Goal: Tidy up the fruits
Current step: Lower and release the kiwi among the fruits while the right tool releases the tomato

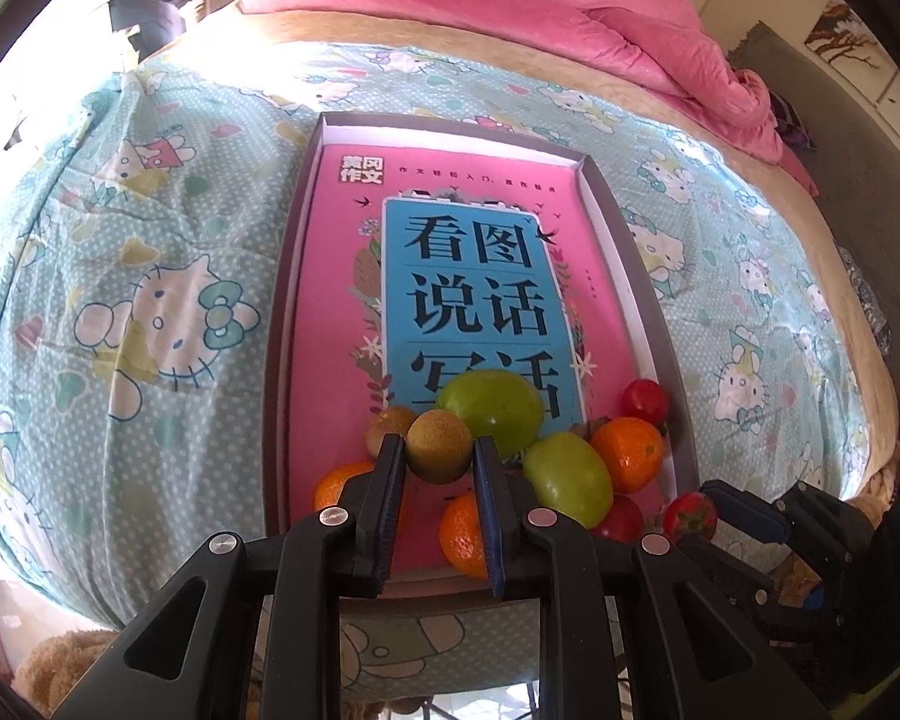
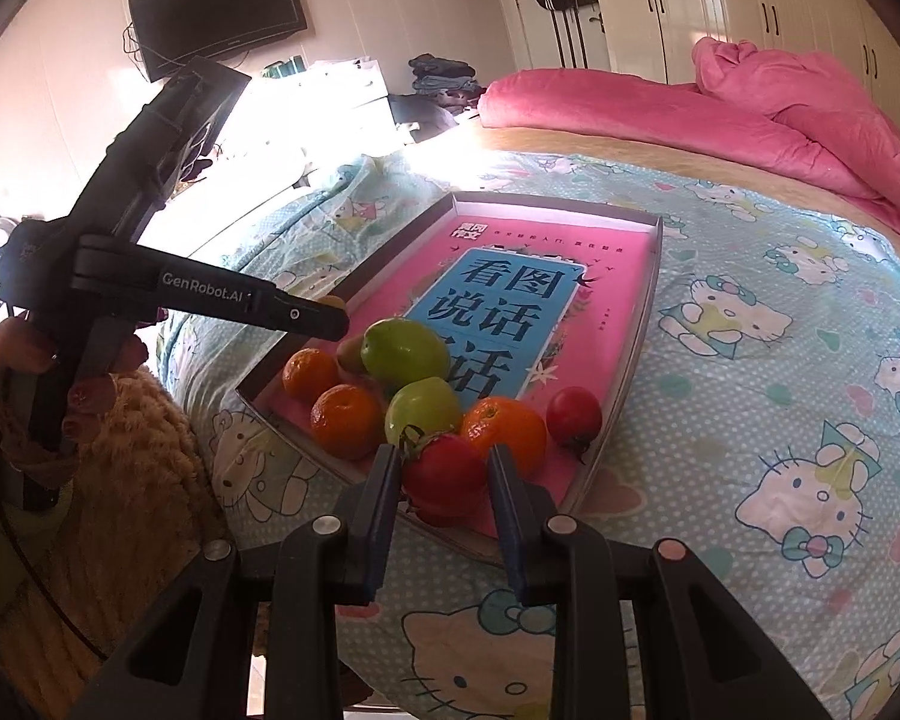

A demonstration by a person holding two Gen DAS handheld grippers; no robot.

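A shallow grey box (image 1: 627,252) lined with a pink book lies on the bed, fruit heaped at its near end. My left gripper (image 1: 438,453) is shut on a brown kiwi (image 1: 439,447), held just above the heap. Behind it sit a second kiwi (image 1: 384,429), two green fruits (image 1: 492,405) (image 1: 570,477), oranges (image 1: 627,450) and a red tomato (image 1: 645,401). In the right wrist view my right gripper (image 2: 445,468) is shut on a red tomato (image 2: 444,471) over the box's near edge (image 2: 450,540). The left gripper (image 2: 306,315) shows there from the side.
A pink quilt (image 1: 570,18) is bunched at the head of the bed. The cartoon-cat bedsheet (image 2: 780,420) spreads around the box. A person's hand (image 2: 6,354) holds the left tool above a fluffy tan item (image 2: 126,480). A wall television (image 2: 222,9) and wardrobes (image 2: 750,18) stand behind.
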